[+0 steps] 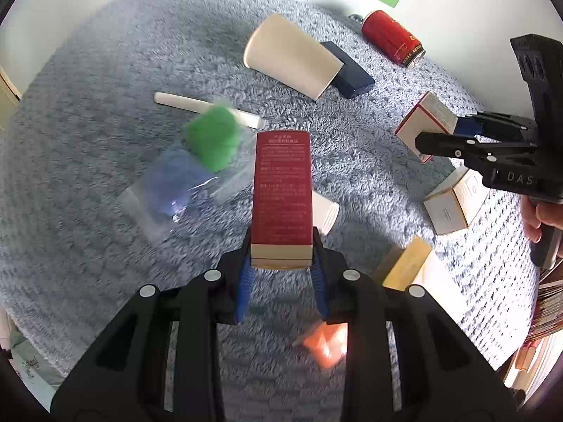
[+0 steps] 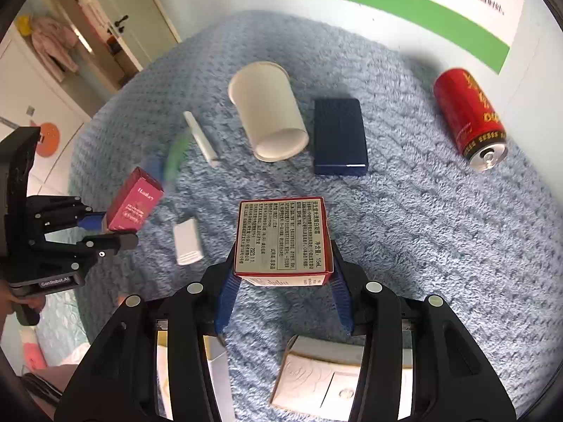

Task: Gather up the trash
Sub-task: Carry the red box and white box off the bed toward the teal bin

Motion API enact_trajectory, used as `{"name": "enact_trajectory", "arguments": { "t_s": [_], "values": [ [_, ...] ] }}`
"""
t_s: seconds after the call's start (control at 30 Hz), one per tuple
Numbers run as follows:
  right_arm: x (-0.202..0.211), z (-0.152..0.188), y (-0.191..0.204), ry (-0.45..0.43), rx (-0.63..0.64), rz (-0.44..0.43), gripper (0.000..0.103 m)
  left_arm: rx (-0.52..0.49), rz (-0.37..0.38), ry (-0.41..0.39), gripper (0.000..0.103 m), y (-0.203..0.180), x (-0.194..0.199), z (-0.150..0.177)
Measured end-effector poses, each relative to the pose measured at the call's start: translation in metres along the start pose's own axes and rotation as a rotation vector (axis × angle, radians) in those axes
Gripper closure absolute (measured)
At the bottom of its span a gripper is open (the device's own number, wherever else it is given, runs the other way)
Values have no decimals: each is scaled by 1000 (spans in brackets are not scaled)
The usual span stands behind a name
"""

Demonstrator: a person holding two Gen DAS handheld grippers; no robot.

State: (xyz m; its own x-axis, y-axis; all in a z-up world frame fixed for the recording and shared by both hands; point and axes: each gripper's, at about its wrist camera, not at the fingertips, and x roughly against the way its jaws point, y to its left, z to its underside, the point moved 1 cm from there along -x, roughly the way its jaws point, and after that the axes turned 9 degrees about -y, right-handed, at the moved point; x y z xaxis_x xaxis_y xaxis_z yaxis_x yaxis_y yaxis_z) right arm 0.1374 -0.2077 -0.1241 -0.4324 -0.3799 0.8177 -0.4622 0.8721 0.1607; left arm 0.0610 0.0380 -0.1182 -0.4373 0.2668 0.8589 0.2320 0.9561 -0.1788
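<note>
My left gripper is shut on a tall dark-red carton, held above the grey-blue rug. The same carton and left gripper show at the left of the right wrist view. My right gripper is shut on a red-edged white box with printed text, also lifted off the rug. That box and right gripper appear at the right of the left wrist view. Loose trash lies below: a paper cup, a red can, a navy box.
A white stick, a green and a blue bagged item, a small white cap, an orange wrapper and cream boxes lie on the rug. A wall with a green-edged poster stands behind. A doorway is far left.
</note>
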Motion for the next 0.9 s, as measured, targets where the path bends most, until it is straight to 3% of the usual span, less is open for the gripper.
{"name": "enact_trajectory", "arguments": {
  "t_s": [0.23, 0.47, 0.7, 0.9],
  "values": [
    [14, -2, 32, -32, 45, -17, 56, 10, -53, -71, 77, -11, 26, 7],
    [29, -1, 73, -45, 113, -86, 56, 66, -110, -123, 77, -2, 62, 33],
    [29, -2, 139, -34, 227, -197, 56, 170, -201, -157, 77, 28, 105, 77],
    [7, -5, 218, 8, 357, -327, 56, 307, -304, -170, 77, 65, 144, 131]
  ]
}}
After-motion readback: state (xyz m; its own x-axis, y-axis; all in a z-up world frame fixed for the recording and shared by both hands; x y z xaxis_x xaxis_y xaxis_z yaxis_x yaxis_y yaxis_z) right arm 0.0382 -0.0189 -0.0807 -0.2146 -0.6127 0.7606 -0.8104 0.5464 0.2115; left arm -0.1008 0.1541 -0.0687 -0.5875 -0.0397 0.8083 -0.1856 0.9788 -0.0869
